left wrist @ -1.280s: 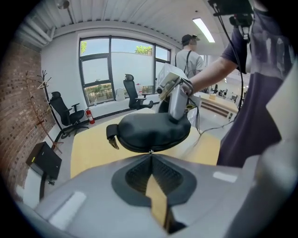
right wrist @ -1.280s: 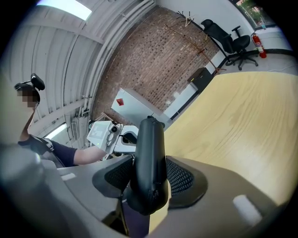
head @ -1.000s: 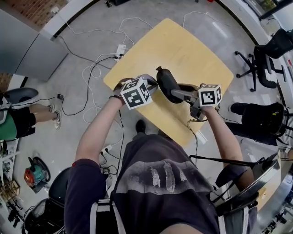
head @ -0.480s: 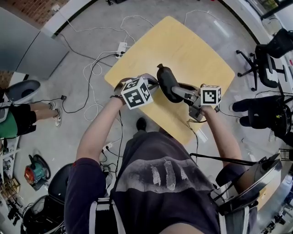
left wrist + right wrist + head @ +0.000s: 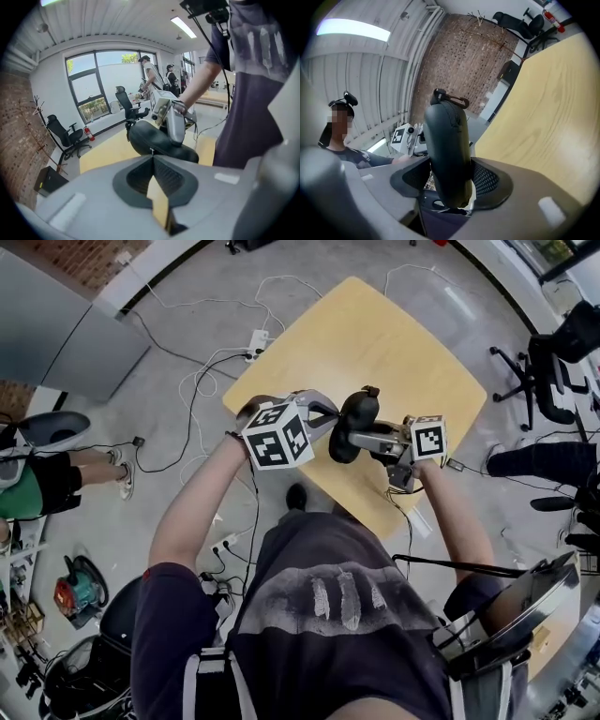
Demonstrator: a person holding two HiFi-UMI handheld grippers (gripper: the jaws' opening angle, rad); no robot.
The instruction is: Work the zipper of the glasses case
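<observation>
Glasses case (image 5: 354,418): a black, rounded oblong shell, which I see at the centre of the head view over the yellow table (image 5: 394,334). In the right gripper view it stands upright at mid-frame, with a zipper seam (image 5: 451,117) running down its near face and a clip loop (image 5: 452,98) at its top end. In the left gripper view it lies crosswise just above centre.

The views are showing: one black glasses case (image 5: 356,414); one zipper pull (image 5: 150,151); one carabiner clip (image 5: 456,99); one wooden table (image 5: 412,334); one power strip (image 5: 255,341); two office chairs (image 5: 65,136) (image 5: 129,105); one fire extinguisher (image 5: 89,133).
</observation>
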